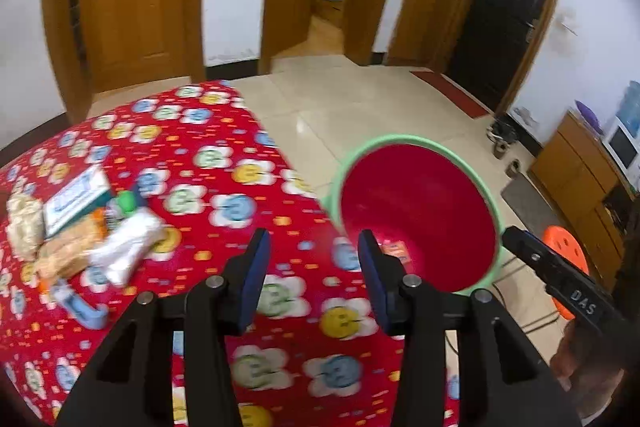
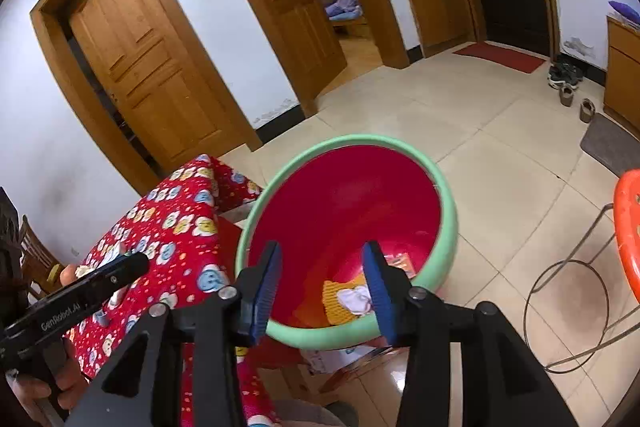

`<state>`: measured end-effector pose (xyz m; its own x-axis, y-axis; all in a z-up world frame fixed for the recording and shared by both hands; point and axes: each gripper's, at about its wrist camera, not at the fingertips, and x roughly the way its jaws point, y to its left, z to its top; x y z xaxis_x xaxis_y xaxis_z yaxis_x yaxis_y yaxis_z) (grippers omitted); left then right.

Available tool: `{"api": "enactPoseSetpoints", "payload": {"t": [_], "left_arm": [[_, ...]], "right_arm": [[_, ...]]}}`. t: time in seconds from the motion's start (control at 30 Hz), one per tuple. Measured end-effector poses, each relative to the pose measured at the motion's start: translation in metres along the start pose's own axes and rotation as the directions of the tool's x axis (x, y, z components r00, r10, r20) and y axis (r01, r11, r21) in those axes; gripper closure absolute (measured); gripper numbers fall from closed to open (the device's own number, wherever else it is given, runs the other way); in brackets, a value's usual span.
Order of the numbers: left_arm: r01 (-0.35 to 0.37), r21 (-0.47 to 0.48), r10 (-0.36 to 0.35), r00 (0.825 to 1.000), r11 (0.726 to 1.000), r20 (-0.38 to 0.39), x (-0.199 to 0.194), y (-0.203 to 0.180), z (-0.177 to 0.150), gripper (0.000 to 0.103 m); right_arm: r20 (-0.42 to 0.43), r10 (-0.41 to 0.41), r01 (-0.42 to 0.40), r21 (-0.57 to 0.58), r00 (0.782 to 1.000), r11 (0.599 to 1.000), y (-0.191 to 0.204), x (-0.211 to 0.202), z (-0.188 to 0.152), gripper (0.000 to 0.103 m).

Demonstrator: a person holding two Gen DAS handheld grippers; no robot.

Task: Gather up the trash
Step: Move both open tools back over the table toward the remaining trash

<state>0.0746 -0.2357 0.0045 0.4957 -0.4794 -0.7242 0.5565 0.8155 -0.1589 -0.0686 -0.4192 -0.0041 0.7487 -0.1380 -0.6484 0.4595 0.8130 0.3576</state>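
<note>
Both claws empty, jaws apart: left claw (image 1: 312, 277) should swing toward white crumpled wrapper (image 1: 128, 247) on red flower-print desk (image 1: 224, 187); right claw (image 2: 322, 291) hovers above green-rimmed red plastic bin (image 2: 448, 211).

Open, empty left claw (image 1: 314, 255) above flowered tablecloth (image 1: 224, 187), beside red bin (image 1: 416, 211).

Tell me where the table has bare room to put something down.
The tablecloth is bare between the trash pile and the bin, and from the pile to the far edge. It is crowded only at the left, where box, packets and wrappers lie together.
</note>
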Motion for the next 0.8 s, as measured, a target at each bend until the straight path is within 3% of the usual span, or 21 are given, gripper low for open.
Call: {"api": "enactPoseSetpoints", "payload": {"t": [0.37, 0.8], "left_arm": [[-0.162, -0.122, 0.167, 0.985, 0.979, 0.033, -0.037, 0.089, -0.001, 0.057], [-0.302, -0.243, 0.317, 0.948, 0.922, 0.026, -0.063, 0.193, -0.01, 0.051]], "right_arm": [[-0.03, 0.079, -0.081, -0.081, 0.996, 0.993, 0.058, 0.004, -0.006, 0.047], [-0.108, 0.191, -0.208, -0.186, 0.976, 0.96, 0.154, 0.021, -0.014, 0.04]]}}
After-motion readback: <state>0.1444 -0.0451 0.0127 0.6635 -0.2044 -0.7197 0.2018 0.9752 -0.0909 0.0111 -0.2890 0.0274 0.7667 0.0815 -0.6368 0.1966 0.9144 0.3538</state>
